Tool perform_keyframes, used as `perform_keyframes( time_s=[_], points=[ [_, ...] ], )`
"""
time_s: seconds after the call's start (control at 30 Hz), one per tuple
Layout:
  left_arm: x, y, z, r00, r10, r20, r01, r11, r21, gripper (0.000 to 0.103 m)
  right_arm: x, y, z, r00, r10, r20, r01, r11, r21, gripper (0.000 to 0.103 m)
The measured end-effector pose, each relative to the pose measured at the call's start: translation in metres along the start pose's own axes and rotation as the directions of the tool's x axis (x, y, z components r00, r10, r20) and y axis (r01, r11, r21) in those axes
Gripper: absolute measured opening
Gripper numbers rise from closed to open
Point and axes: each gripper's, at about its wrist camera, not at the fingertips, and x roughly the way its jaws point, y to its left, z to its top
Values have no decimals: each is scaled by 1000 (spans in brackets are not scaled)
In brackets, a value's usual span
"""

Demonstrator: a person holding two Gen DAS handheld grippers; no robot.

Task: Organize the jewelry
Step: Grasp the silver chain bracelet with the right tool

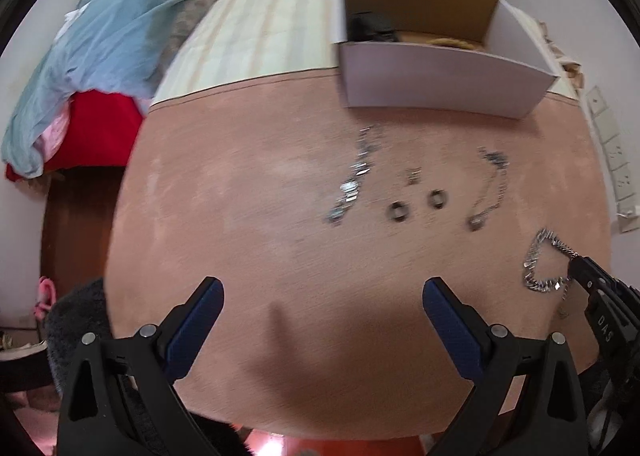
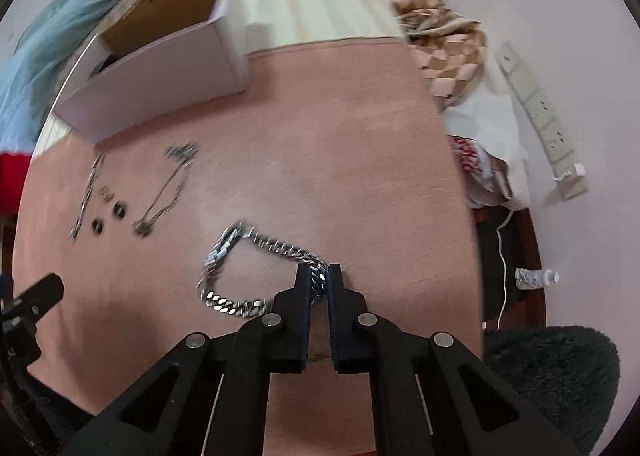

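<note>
A thick silver curb chain [image 2: 236, 256] lies in a loop on the pinkish-brown table, and my right gripper [image 2: 319, 272] is shut on one end of it; the chain [image 1: 540, 264] and that gripper [image 1: 580, 276] also show at the right of the left wrist view. My left gripper [image 1: 322, 288] is open and empty above the table's front. Farther back lie a silver link bracelet [image 1: 354, 176], two dark rings [image 1: 416, 206], a small clasp-like piece [image 1: 413, 175] and a thin necklace [image 1: 490, 188]. They also show in the right wrist view, the necklace [image 2: 168, 188] nearest the chain.
An open white cardboard box [image 1: 440, 76] with dark items inside stands at the back of the table [image 1: 260, 236]; it shows in the right wrist view too [image 2: 160, 72]. Blue and red cloth [image 1: 92, 56] lies left. A checkered bag [image 2: 448, 52] and a power strip [image 2: 540, 112] are right.
</note>
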Motion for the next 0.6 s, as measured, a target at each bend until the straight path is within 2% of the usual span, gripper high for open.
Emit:
perform_keyframes(
  time_s=[0.2,0.23,0.33,0.47,0.53,0.6],
  points=[
    [6,-39,8,996,-87,12,85,993,81,101,-3,-26,9,1000,-26,14,26,999,33,8],
    [8,-47,10,996,-92,13,90,991,97,98,-3,-28,9,1000,-27,12,27,999,35,8],
    [17,-63,13,995,-100,-6,100,988,120,82,-1,-34,10,1000,-25,7,25,998,55,8],
    [22,-69,18,995,-101,-7,101,987,128,71,2,-39,8,1000,-24,0,24,997,69,8],
    [24,-72,19,995,-97,-4,97,987,132,71,3,-41,8,1000,-24,-2,24,997,74,8],
    [24,-73,19,995,-99,-2,99,985,139,59,3,-42,9,1000,-22,-2,22,997,80,8]
  ],
)
